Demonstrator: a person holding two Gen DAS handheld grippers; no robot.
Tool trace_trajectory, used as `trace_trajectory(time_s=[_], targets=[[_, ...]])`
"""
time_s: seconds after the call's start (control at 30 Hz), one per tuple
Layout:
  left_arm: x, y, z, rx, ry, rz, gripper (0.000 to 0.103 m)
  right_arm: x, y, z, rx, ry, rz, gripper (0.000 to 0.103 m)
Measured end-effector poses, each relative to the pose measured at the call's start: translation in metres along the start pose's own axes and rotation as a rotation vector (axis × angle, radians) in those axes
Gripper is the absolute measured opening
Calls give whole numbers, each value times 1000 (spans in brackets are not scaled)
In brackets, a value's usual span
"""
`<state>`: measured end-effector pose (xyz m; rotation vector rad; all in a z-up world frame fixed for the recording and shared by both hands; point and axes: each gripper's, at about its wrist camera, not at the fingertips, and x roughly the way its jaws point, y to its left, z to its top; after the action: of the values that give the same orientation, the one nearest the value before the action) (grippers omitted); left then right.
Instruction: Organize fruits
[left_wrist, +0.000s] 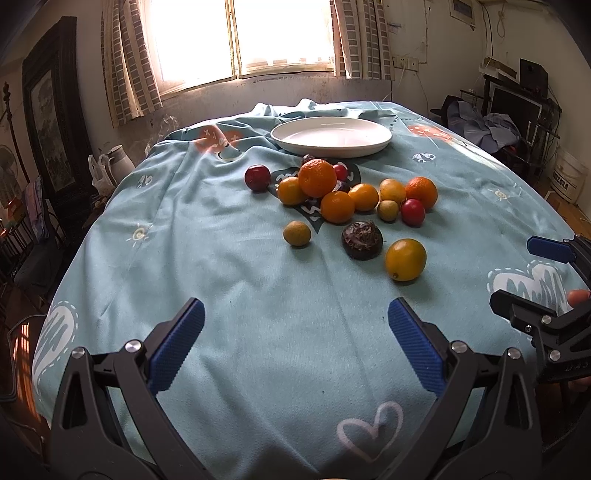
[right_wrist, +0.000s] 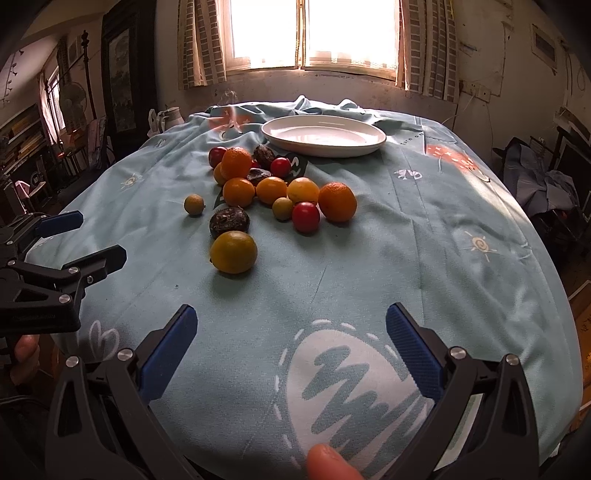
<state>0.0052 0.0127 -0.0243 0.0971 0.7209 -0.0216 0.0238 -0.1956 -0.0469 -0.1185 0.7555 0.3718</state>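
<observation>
I hold my left gripper (left_wrist: 295, 317) and right gripper (right_wrist: 291, 325) spread wide, empty (hovering over the tablecloth (left_wrist: 258, 295)), with fruits (left_wrist: 338, 206) clustered before the white plate (left_wrist: 331, 137).

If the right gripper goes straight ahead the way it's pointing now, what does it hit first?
Probably bare tablecloth first. The right gripper, jaws open, aims just right of the near yellow-orange citrus. The first fruits roughly in line are the red fruit and the orange beside it, though depth is uncertain.

Bare cloth (left_wrist: 288, 332) betw. both open grippers & fruit pile (left_wrist: 343, 192) gives clear passage; yellow fruit (left_wrist: 405, 259) & dark fruit (left_wrist: 362, 240) sit nearest, blocking straight reach to plate (left_wrist: 331, 137).
</observation>
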Motion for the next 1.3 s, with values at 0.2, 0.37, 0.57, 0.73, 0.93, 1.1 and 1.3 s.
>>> trace_trajectory(time_s=[0.2, 0.37, 0.57, 0.73, 0.93, 1.1, 1.3], targets=[[2, 4, 1, -19, 8, -20, 101, 0, -3, -1, 44, -43, 101, 102], [9, 22, -3, -62, 25, -66, 101, 1, 3, 1, 48, -85, 217, 102], [16, 48, -10, -114, 18, -85, 101, 38, 7, 21, 70, 40, 164, 102], [27, 66, -7, -131, 22, -116, 101, 62, 24, 38, -8, 79, 186, 85], [41, 73, 16, -87, 22, -207, 98, 92, 30, 44, -22, 149, 210, 70], [71, 61, 39, 5, 91, -279, 72, 94, 26, 41, -15, 152, 218, 45], [99, 43, 59, 105, 115, -274, 69, 93, 15, 39, 57, 150, 288, 44]])
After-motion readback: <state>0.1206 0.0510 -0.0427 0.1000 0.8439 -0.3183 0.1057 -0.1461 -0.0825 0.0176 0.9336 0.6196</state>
